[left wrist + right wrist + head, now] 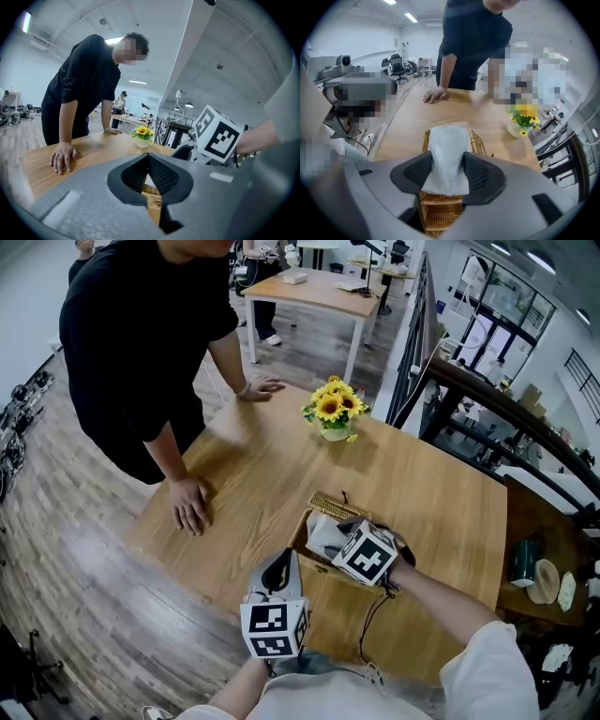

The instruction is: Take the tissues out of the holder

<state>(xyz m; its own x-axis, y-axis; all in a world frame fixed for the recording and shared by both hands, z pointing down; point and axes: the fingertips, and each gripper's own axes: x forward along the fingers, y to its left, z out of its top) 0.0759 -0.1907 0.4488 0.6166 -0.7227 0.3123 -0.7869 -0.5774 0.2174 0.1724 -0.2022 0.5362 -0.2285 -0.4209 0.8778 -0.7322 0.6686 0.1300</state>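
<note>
- Tissues [448,140] are clamped between the right gripper's [448,169] fingers [480,174], over the wicker holder [440,211] on the counter [422,493], perhaps partly inside it.
- Left gripper's [149,158] fingers [164,176] are together, empty, beside the holder.

The left tool [279,570] is held nearly level, its 2 jaws closed tip to tip with nothing between them. Just right of it, the right tool [326,538] tilts steeply down, its jaws pinching a tissue [446,154]. The bare right forearm [439,585] stretches out behind it.
</note>
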